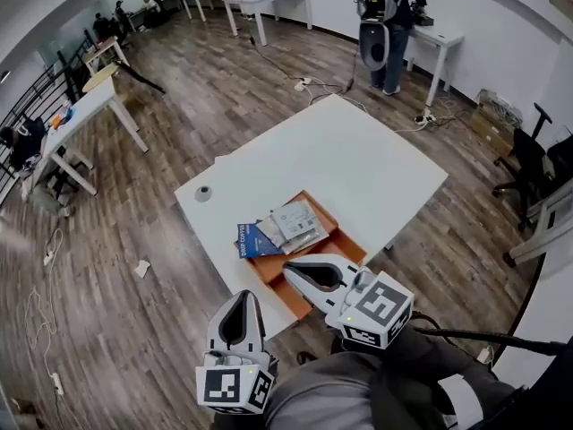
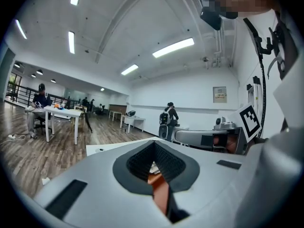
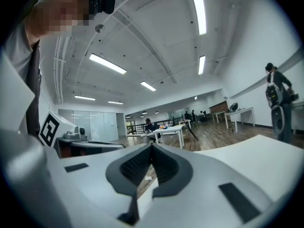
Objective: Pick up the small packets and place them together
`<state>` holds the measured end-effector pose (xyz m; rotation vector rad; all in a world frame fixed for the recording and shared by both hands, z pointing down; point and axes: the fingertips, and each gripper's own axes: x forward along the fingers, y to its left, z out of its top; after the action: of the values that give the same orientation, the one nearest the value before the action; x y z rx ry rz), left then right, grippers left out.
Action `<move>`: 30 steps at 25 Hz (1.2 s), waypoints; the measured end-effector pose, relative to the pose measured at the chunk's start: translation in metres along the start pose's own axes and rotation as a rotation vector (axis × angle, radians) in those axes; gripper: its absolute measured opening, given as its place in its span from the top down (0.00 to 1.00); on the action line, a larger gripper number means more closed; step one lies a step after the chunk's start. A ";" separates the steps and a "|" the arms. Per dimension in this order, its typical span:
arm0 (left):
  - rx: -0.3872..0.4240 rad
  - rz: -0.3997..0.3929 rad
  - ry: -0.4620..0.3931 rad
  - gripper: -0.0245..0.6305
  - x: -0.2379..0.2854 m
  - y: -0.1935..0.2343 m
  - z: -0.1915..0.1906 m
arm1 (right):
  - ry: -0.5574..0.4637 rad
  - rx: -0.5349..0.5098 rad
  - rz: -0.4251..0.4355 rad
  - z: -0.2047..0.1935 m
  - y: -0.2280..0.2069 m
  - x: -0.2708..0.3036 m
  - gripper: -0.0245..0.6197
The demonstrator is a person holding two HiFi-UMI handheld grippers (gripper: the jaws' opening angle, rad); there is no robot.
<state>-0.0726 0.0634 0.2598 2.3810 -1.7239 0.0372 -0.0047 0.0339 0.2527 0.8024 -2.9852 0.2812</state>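
Note:
Several small packets lie in a loose pile on an orange tray (image 1: 346, 239) on the white table (image 1: 358, 159): a blue one (image 1: 253, 239) at the left, and grey-and-white ones (image 1: 300, 223) on top. My left gripper (image 1: 245, 295) hangs off the table's near edge, close to my body, shut and empty. Over the tray's near corner my right gripper (image 1: 288, 270) is held, also shut with nothing in it. In the left gripper view the jaws (image 2: 154, 143) meet at the tips, with orange tray showing through the gap. The right gripper view shows its jaws (image 3: 152, 146) shut too.
A small round grey object (image 1: 203, 193) sits near the table's left corner. A person with a backpack (image 1: 385, 12) stands at a far desk. Other desks (image 1: 85, 119) line the left side, an office chair (image 1: 528, 164) stands at the right, and cables (image 1: 322, 86) lie on the wood floor.

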 end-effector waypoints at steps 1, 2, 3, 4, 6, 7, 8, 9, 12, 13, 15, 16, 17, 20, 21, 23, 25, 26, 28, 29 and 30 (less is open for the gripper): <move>0.002 0.000 -0.007 0.96 0.000 0.000 0.001 | -0.006 -0.003 -0.010 0.001 -0.002 0.000 0.95; 0.005 0.002 -0.010 0.96 0.000 0.001 0.001 | -0.012 -0.003 -0.016 0.001 -0.003 0.000 0.95; 0.006 0.006 -0.012 0.96 0.000 0.001 0.001 | -0.017 -0.002 -0.016 0.002 -0.003 0.001 0.95; 0.005 0.013 -0.015 0.96 -0.001 0.002 0.002 | -0.021 -0.002 -0.012 0.003 -0.002 0.002 0.95; 0.002 0.025 -0.018 0.96 -0.001 0.003 0.002 | -0.021 -0.004 -0.002 0.003 0.001 0.003 0.95; 0.001 0.028 -0.018 0.96 -0.001 0.004 0.002 | -0.019 -0.008 0.000 0.003 0.002 0.003 0.95; 0.003 0.030 -0.020 0.96 0.000 0.004 0.003 | -0.016 -0.015 0.001 0.002 0.003 0.004 0.95; 0.006 0.031 -0.024 0.96 0.001 0.005 0.004 | -0.015 -0.022 0.000 0.003 0.003 0.005 0.95; 0.018 0.033 -0.037 0.96 0.006 0.005 0.009 | -0.013 -0.043 0.001 0.004 0.001 0.007 0.95; 0.019 0.034 -0.039 0.96 0.007 0.006 0.009 | -0.010 -0.054 0.000 0.004 0.001 0.008 0.95; 0.017 0.035 -0.037 0.96 0.009 0.007 0.008 | -0.003 -0.072 -0.001 0.002 0.001 0.010 0.95; 0.014 0.035 -0.035 0.96 0.009 0.007 0.007 | -0.001 -0.078 0.001 0.002 0.002 0.011 0.95; 0.011 0.034 -0.032 0.96 0.010 0.007 0.006 | 0.001 -0.081 0.004 0.002 0.003 0.011 0.95; 0.005 0.032 -0.027 0.96 0.012 0.008 0.005 | -0.001 -0.088 0.009 0.002 0.004 0.012 0.95; 0.004 0.032 -0.027 0.96 0.012 0.008 0.005 | -0.002 -0.089 0.009 0.003 0.004 0.013 0.95; 0.002 0.033 -0.026 0.96 0.013 0.009 0.004 | 0.001 -0.090 0.008 0.002 0.003 0.014 0.95; -0.002 0.034 -0.022 0.96 0.013 0.009 0.002 | 0.005 -0.092 0.007 0.001 0.003 0.013 0.95; -0.003 0.034 -0.021 0.96 0.012 0.009 0.000 | 0.006 -0.093 0.009 0.000 0.004 0.013 0.95; -0.005 0.036 -0.019 0.96 0.011 0.008 -0.001 | 0.009 -0.097 0.012 -0.002 0.005 0.012 0.95; -0.006 0.036 -0.018 0.96 0.011 0.008 -0.002 | 0.011 -0.098 0.013 -0.002 0.006 0.011 0.95; -0.007 0.036 -0.017 0.96 0.010 0.007 -0.002 | 0.013 -0.100 0.014 -0.003 0.006 0.011 0.95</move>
<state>-0.0757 0.0520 0.2645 2.3519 -1.7715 0.0160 -0.0172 0.0345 0.2557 0.7675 -2.9666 0.1363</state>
